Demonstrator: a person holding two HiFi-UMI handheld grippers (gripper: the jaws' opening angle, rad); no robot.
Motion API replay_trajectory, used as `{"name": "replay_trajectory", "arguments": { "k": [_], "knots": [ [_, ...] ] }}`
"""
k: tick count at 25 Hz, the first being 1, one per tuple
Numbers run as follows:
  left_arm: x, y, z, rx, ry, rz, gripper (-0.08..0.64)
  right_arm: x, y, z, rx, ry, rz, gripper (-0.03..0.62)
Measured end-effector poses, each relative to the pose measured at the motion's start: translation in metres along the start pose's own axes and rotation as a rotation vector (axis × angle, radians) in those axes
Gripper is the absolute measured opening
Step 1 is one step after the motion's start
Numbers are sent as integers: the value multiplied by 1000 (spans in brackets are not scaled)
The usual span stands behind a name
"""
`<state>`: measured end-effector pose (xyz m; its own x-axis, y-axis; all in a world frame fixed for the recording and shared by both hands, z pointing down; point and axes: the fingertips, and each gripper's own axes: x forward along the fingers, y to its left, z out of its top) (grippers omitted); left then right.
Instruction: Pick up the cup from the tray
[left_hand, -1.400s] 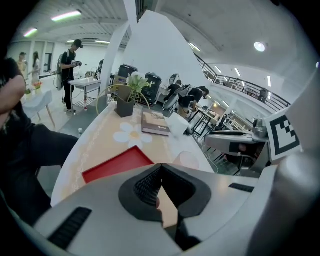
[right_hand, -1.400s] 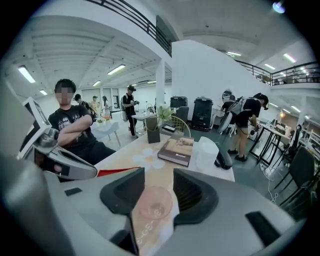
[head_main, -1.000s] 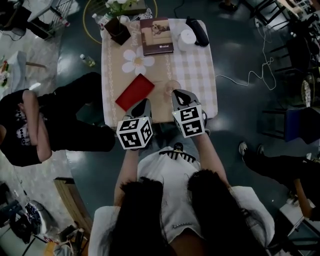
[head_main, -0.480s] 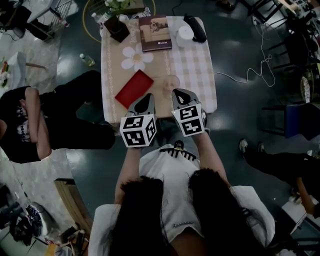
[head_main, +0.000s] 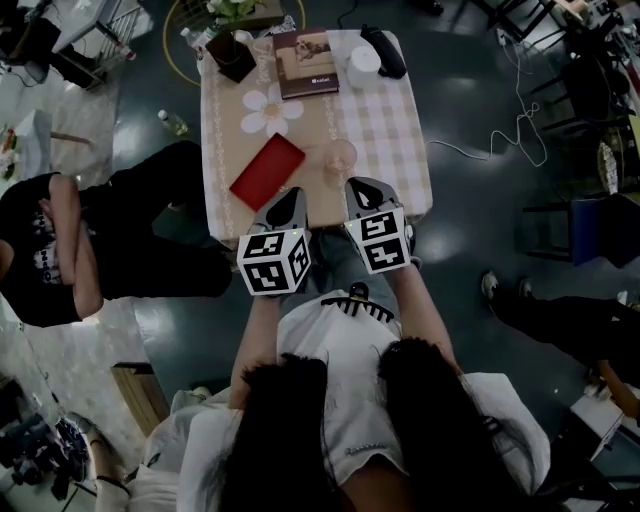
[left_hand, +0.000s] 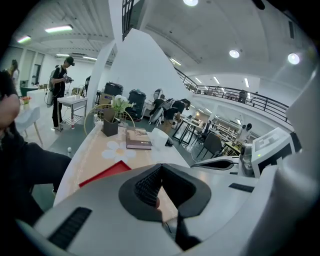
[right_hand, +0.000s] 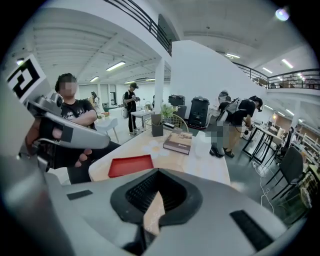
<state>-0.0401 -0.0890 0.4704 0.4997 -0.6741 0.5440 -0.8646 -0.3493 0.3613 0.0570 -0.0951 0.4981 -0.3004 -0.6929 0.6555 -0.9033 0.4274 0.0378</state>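
Note:
A clear, pinkish cup (head_main: 340, 158) stands upright on the tablecloth, just right of the empty red tray (head_main: 268, 170) and not on it. My right gripper (head_main: 361, 188) hovers at the table's near edge right below the cup, shut with nothing in it. At the tray's near corner my left gripper (head_main: 291, 198) is also shut and empty. The tray (left_hand: 104, 173) lies ahead to the left in the left gripper view (left_hand: 161, 192). In the right gripper view (right_hand: 156, 197) the tray (right_hand: 131, 165) is in sight. The cup is hidden behind the jaws in both gripper views.
On the far half of the table (head_main: 400, 150) lie a brown book (head_main: 305, 62), a white flower-shaped mat (head_main: 265, 110), a dark plant pot (head_main: 232, 52), a white round box (head_main: 364, 60) and a black object (head_main: 385, 52). A person (head_main: 60, 240) sits at the left.
Both grippers stay shut at the table's near edge. The left one has edged slightly to the right, and the table sits a little higher in the head view.

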Motion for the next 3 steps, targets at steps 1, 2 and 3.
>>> {"name": "replay_trajectory", "arguments": {
  "k": [1, 2, 3],
  "knots": [
    [-3, 0, -2, 3, 1, 0, 8, -3, 3, -1, 1, -1, -2, 6],
    [-7, -1, -4, 5, 3, 0, 8, -6, 5, -2, 2, -3, -4, 6],
    [-11, -1, -7, 8, 4, 0, 8, -9, 8, -2, 3, -5, -6, 6]
  ]
}}
